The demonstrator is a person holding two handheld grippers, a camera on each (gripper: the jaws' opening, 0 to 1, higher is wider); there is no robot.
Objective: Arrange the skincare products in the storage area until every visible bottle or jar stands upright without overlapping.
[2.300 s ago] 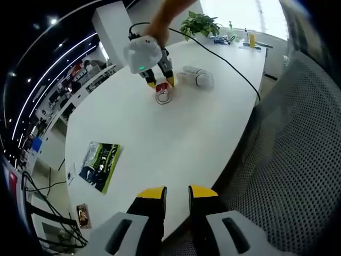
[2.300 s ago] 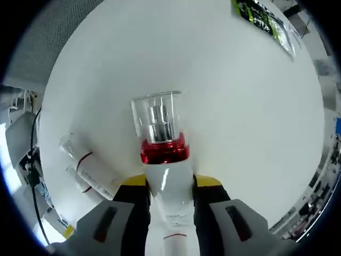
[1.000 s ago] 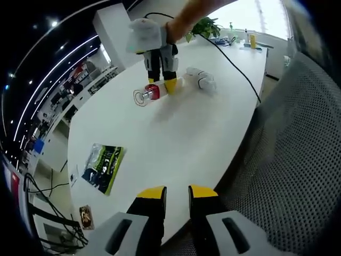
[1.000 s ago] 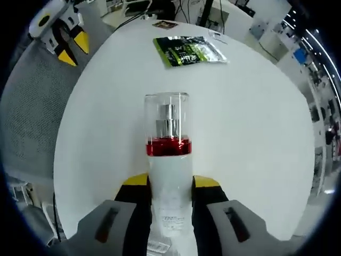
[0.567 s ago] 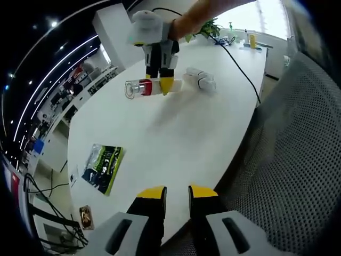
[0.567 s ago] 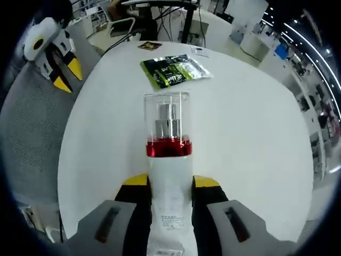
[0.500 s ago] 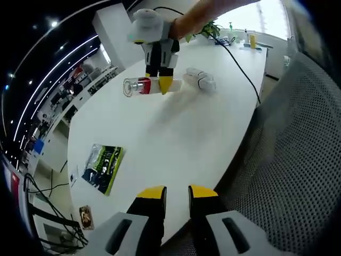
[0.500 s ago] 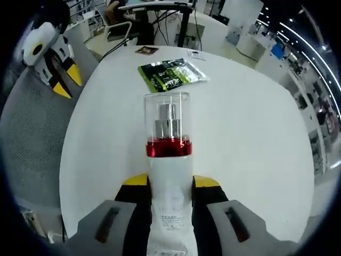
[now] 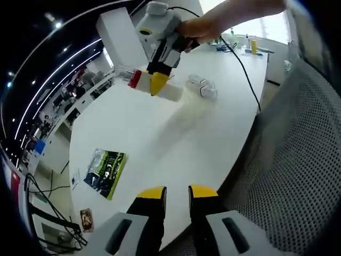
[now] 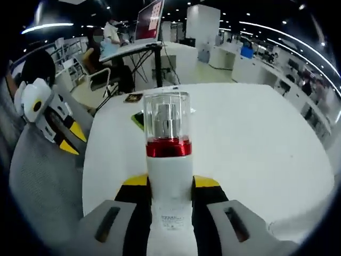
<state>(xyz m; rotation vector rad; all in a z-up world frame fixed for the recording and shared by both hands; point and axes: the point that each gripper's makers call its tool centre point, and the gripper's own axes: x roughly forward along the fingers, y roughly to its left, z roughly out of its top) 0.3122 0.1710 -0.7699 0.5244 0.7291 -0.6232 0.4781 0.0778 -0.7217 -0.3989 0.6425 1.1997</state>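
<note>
while the right gripper (image 10: pixel 170 184) clamps its yellow-tipped jaws tight on the body of a white pump bottle with a red collar and a clear plastic cap (image 10: pixel 168 160), that bottle is carried in the air above the broad white table (image 10: pixel 256 144), with no part of it touching the surface. in the left gripper view the bottle (image 9: pixel 154 88) lies tilted close to level in the grip, cap end pointing away toward the far side of the room, so it is not yet upright and not yet set down. just past it on the table, two more white skincare tubes or bottles (image 9: pixel 202 87) lie on their sides, near each other; whether they touch cannot be told at this size. the left gripper (image 9: pixel 176 193) hangs off the near edge of the table over a grey mesh chair (image 9: pixel 298 160), its jaws a small way apart and holding nothing. a green and black foil sachet (image 9: pixel 105 166) lies flat toward the near side of the table, well apart from the bottles. judged from this, the task is at an early stage: no product stands upright so far, the held bottle has to be turned cap-up and placed, and the two lying pieces must each be stood up apart from one another.
</note>
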